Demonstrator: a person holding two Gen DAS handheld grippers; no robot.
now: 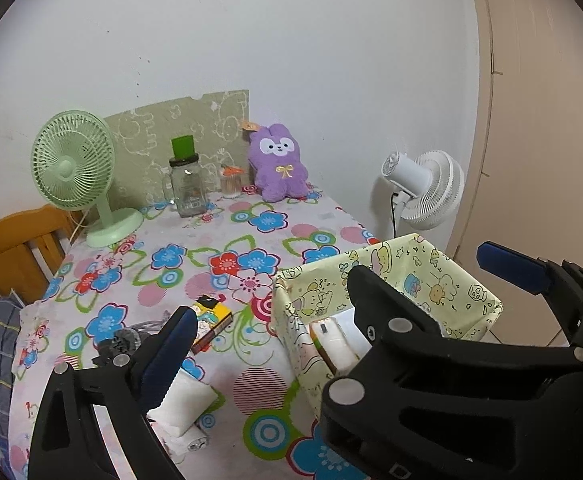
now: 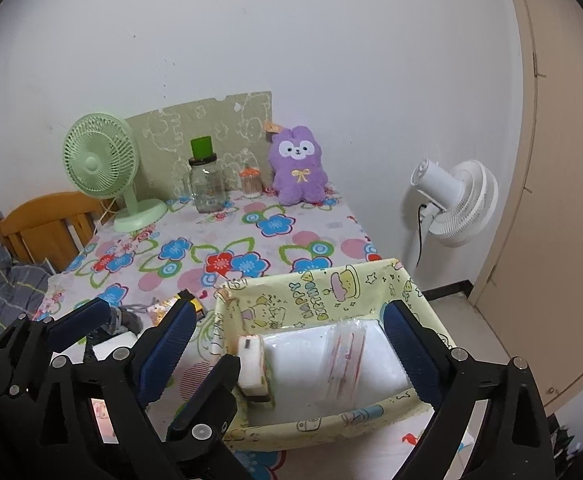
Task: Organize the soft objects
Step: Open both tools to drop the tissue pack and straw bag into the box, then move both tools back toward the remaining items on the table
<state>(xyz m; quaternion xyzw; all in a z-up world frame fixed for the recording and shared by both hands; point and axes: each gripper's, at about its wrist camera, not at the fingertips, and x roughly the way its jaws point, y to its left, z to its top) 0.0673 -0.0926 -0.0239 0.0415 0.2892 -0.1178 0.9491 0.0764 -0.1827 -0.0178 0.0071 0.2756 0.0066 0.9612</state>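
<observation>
a: what is the largest thing ahead of both grippers?
b: the table [image 1: 227, 240], under a floral cloth, running away from the fingers to the wall.

a: and next in size?
b: the yellow fabric bin [image 2: 331, 292], directly ahead of and beneath the right gripper [image 2: 311, 344], whose fingers stand wide apart over it, holding nothing. in the left wrist view the bin [image 1: 443, 272] lies just right of centre.

a: what does the bin hold?
b: a clear bag of white soft material [image 2: 331, 352], lying between the right gripper's fingers, and a small white packet [image 2: 251, 360] against the bin's left wall.

a: the left gripper?
b: the left gripper [image 1: 331, 292] is also spread wide and empty. a white tissue pack [image 1: 183, 400] lies on the cloth just under its left finger, touching a smaller white roll [image 1: 191, 440].

a: beyond the fingers?
b: a green fan [image 1: 75, 168] far left, a purple plush rabbit [image 1: 279, 164] upright at the wall, a glass jar [image 1: 187, 184] between them, and a white fan [image 1: 431, 188] off the table to the right. nearer, a yellow box [image 1: 211, 320] lies beside a grey sock [image 1: 123, 340].
</observation>
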